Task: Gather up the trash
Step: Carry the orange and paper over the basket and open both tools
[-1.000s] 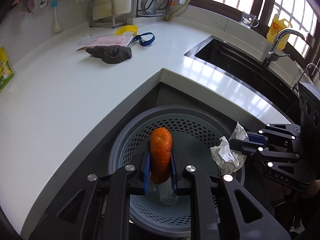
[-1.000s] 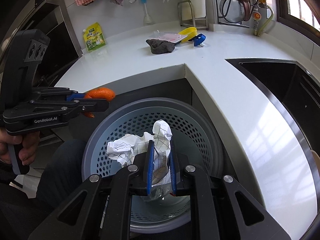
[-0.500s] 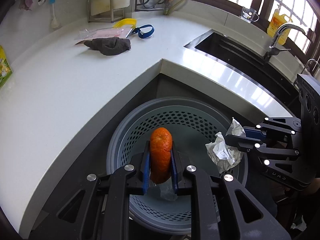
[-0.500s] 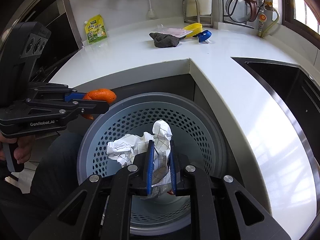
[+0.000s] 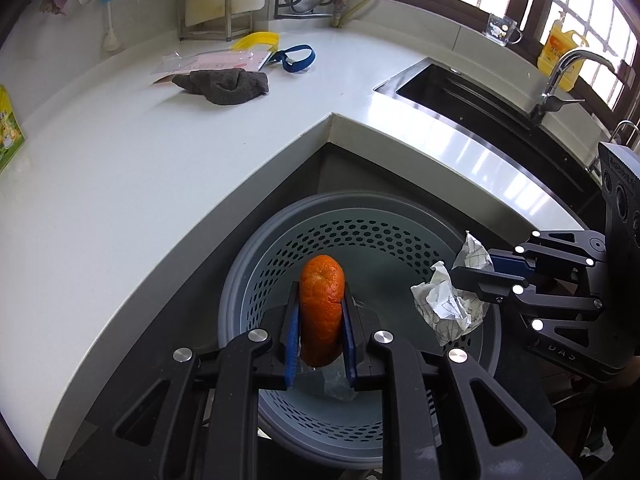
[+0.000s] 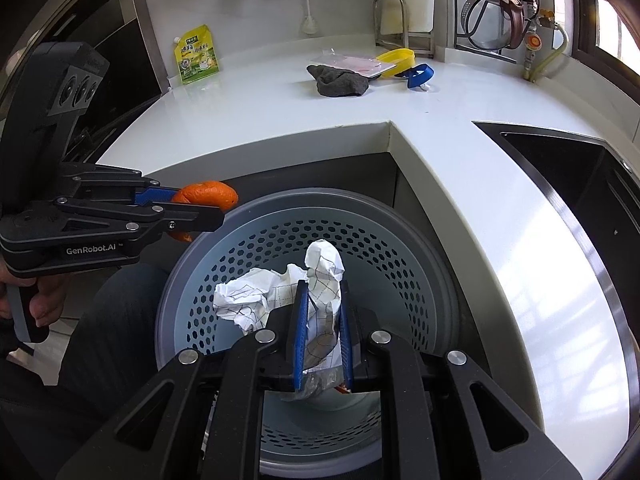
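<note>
White countertop (image 5: 120, 184) wraps around the corner in the left wrist view, with a dark sink (image 5: 480, 100) off to the right under the windows and a grey cloth (image 5: 224, 85) lying on the far side near a yellow ring and a blue strap. Down in the corner sits the grey perforated bin (image 5: 360, 232), round, its wall dotted with hexagonal holes. Right above its opening, the left gripper (image 5: 320, 316) is clamped on an orange peel (image 5: 321, 304): bright orange, pitted skin, standing up tall between the blue pads with its rounded top poking well beyond them. Over at the right, the right gripper (image 5: 472, 276) pinches a crumpled paper (image 5: 448, 304), white with a thin dark grid, hanging above the bin's right rim.

Switching to the right wrist view: same white counter, a green-yellow pouch (image 6: 196, 56) leaning at the back wall, the cloth (image 6: 340, 82) beyond. The right gripper (image 6: 323, 320) squeezes that paper (image 6: 288, 292) tight between its blue pads, one wad bulging out to the left, a twisted tip rising above the pads, all of it over the bin (image 6: 400, 248). At left, a hand (image 6: 40, 300) holds the left gripper (image 6: 208, 206), the peel (image 6: 208, 194) nipped at its tip, over the bin's left edge.
</note>
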`<state>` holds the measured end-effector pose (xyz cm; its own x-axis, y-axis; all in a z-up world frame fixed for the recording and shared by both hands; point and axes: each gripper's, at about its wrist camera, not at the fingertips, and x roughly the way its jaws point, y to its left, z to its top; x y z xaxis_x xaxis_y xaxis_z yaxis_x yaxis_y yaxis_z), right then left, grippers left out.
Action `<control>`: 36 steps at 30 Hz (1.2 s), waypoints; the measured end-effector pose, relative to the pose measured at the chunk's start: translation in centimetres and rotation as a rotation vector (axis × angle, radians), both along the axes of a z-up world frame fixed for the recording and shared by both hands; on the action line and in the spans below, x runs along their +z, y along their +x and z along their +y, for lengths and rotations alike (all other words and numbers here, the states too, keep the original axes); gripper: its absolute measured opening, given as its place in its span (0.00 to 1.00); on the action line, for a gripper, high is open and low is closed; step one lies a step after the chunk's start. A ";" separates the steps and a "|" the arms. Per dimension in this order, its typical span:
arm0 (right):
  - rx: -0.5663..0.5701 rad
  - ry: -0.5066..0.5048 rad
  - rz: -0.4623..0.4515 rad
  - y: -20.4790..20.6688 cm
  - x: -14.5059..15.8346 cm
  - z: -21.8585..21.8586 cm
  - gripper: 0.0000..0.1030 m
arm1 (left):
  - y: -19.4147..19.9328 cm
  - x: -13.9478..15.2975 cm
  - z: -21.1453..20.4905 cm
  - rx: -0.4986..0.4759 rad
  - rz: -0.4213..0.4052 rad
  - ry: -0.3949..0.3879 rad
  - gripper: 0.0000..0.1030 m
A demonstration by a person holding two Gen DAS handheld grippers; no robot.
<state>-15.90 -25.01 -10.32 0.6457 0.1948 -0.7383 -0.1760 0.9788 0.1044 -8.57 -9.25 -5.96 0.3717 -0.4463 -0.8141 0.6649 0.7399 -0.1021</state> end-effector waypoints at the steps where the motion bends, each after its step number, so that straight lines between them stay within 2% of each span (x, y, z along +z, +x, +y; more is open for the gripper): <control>1: 0.000 0.000 -0.001 0.0 0.0 0.0 0.13 | 0.0 0.0 0.0 0.000 0.001 0.000 0.18; 13: -0.005 0.002 -0.003 -0.1 0.1 -0.2 0.13 | -0.1 -0.2 -0.2 -0.008 0.002 0.010 0.17; 17: -0.003 -0.010 0.001 0.0 0.0 0.0 0.15 | 0.0 -0.6 -0.4 -0.009 0.009 0.024 0.22; 20: -0.010 -0.027 -0.015 -0.2 0.1 0.0 0.29 | 0.0 -1.0 -0.6 -0.007 0.006 0.050 0.22; 23: -0.013 -0.020 -0.031 -0.3 0.5 -0.2 0.39 | -0.1 -1.1 -0.6 -0.009 -0.001 0.063 0.31; 24: -0.013 -0.014 -0.037 -0.3 0.6 -0.3 0.43 | -0.1 -1.0 -0.6 -0.008 -0.004 0.064 0.39; 25: -0.017 -0.010 -0.046 -0.4 0.8 -0.4 0.44 | -0.1 -0.9 -0.5 -0.004 -0.010 0.061 0.48; 27: -0.023 -0.011 -0.057 -0.4 1.2 -0.5 0.45 | -0.1 -0.4 -0.3 0.010 -0.037 0.060 0.61; 29: -0.037 -0.004 -0.080 -0.5 1.9 -1.0 0.50 | 0.0 0.0 -0.2 0.017 -0.047 0.048 0.67; 30: -0.044 0.000 -0.094 -0.5 2.3 -1.3 0.51 | 0.1 0.3 0.0 0.021 -0.046 0.038 0.73; 36: -0.080 0.015 -0.182 0.3 5.6 -3.0 0.58 | 1.2 2.6 0.9 0.068 -0.103 0.007 0.77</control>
<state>-15.60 -28.02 -4.74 0.7819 0.1480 -0.6056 -0.1154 0.9890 0.0927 -7.36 -8.34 -3.36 0.4826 -0.4115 -0.7732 0.6198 0.7841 -0.0305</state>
